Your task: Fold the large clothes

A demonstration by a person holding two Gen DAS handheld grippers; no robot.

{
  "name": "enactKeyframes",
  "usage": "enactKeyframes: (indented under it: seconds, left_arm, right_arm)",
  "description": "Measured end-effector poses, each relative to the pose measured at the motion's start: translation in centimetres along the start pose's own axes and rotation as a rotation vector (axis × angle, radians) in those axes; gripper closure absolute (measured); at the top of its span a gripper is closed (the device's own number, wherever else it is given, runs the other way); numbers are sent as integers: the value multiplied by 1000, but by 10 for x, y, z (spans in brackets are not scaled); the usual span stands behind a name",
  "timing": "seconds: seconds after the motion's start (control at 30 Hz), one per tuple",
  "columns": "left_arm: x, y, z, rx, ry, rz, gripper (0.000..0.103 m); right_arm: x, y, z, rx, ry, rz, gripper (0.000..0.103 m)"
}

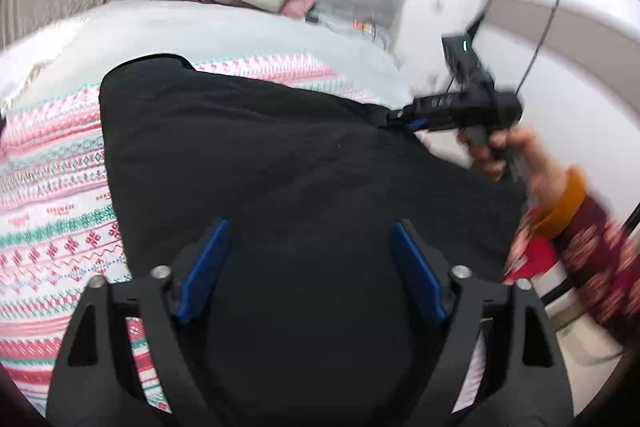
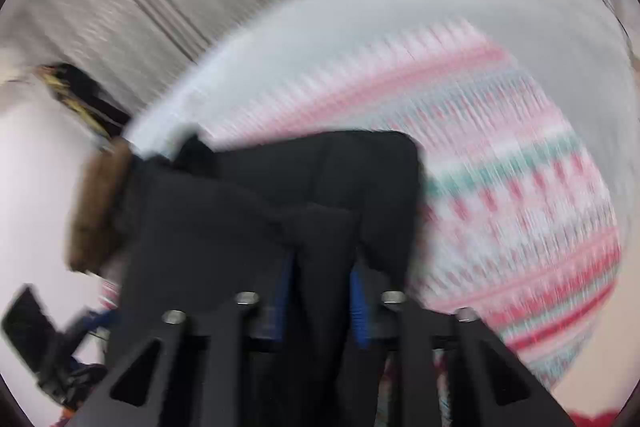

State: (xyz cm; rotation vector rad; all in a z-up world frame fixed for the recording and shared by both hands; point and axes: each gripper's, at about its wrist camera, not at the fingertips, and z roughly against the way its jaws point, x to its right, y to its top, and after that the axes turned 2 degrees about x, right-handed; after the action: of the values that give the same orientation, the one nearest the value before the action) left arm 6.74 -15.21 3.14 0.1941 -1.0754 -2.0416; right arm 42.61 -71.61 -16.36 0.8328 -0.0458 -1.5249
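- The black garment [image 1: 256,155] lies on the patterned blanket [image 1: 52,187] on the bed [image 1: 240,27].
- The left tongs [image 1: 308,227] are spread wide above it.
- The right tongs [image 2: 320,275] pinch a fold of it.

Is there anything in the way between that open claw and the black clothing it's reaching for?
Nothing visible. The left gripper hangs open right over the black garment, with only dark cloth between its blue fingers. The right gripper already pinches a fold of it. The patterned blanket lies underneath.
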Motion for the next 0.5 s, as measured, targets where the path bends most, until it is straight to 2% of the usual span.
enactKeyframes:
  seconds: [0.07, 0.17, 0.27, 0.37, 0.5]
  left_arm:
    - [11, -3, -4, -26, 69, -74, 17]
    - [8, 6, 7, -58, 100, -56, 16]
    - [-10, 11, 15, -79, 158, 34, 10]
    - [-36, 11, 11, -112, 204, 125, 8]
    - [-65, 6, 2, -144, 164, 246, 5]
  right_arm:
    - [15, -11, 2, -5, 30, -72, 45]
    - [24, -22, 15, -14, 121, -141, 32]
    - [21, -32, 22, -41, 186, -144, 23]
    - [20, -47, 16, -117, 249, -134, 22]
    - [12, -54, -7, -212, 268, -113, 19]
